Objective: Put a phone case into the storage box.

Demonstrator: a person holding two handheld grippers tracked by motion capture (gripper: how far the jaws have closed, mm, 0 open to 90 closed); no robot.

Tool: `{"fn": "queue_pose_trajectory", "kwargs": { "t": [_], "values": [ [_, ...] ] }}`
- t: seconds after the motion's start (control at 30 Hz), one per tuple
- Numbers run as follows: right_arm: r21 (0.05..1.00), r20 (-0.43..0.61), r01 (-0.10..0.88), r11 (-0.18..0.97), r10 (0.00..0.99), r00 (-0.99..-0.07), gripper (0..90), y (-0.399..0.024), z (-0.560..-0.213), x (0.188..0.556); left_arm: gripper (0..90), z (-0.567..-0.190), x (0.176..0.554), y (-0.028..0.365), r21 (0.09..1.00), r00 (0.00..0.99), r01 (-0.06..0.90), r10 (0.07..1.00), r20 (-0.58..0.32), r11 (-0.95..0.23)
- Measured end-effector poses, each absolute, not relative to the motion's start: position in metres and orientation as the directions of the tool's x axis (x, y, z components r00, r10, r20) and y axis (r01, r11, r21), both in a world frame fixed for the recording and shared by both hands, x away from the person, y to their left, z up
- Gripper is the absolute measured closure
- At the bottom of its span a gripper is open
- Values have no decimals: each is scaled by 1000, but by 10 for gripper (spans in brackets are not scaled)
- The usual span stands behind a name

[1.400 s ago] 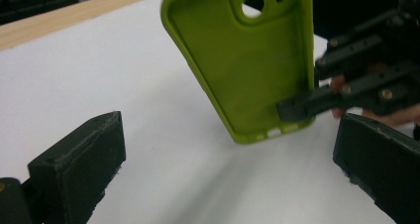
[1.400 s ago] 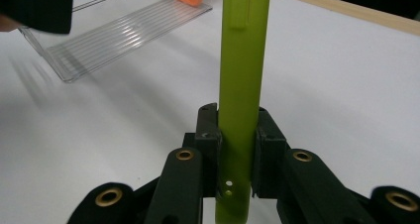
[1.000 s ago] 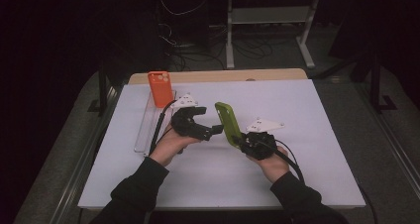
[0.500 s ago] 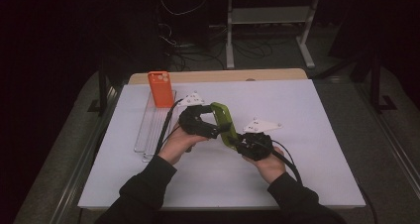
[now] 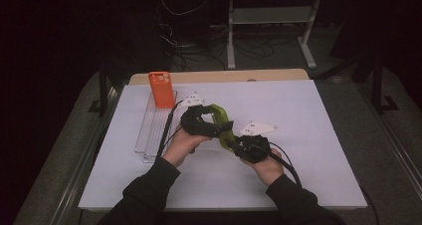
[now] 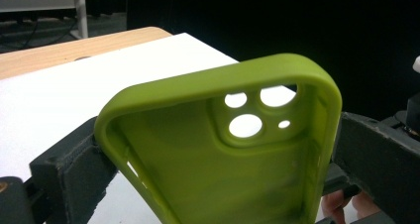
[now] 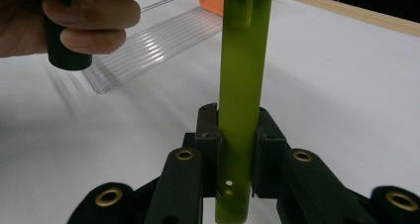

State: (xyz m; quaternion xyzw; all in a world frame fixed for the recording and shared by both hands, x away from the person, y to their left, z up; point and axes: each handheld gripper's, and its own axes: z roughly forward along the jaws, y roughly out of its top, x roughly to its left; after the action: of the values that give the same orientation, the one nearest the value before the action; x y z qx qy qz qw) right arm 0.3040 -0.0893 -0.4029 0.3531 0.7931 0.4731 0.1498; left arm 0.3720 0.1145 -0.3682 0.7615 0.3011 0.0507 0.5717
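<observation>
- Counting two phone cases: one green case (image 5: 220,121), one orange case (image 5: 161,89) upright at the far end of one clear tray (image 5: 152,130).
- Green case just right of tray, off the table.
- Right gripper (image 7: 236,149) clamps its edge; left gripper (image 6: 218,169) grips its sides.
- A second ago the left gripper was beside the case, not on it.
</observation>
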Motion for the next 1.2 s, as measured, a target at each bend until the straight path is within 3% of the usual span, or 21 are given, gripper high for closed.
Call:
{"fn": "queue_pose_trajectory", "kwargs": {
  "t": [0.3,0.63,0.7,0.87,1.2],
  "values": [
    [847,74,415,332,700,-710,760,-87,-408,304,108,-370,371,117,894,793,424,535,-291,-142],
    [842,64,415,345,700,-711,753,-85,-409,304,133,-367,369,117,890,789,430,542,-288,-153],
    [841,66,412,349,691,-720,713,-86,-409,304,136,-367,369,117,892,794,424,538,-284,-156],
    [835,60,412,364,685,-726,478,-89,-408,303,141,-365,370,120,897,783,419,557,-277,-143],
    [829,63,424,363,694,-717,233,-112,-409,303,142,-350,381,126,903,774,407,578,-258,-141]
  ]
}}
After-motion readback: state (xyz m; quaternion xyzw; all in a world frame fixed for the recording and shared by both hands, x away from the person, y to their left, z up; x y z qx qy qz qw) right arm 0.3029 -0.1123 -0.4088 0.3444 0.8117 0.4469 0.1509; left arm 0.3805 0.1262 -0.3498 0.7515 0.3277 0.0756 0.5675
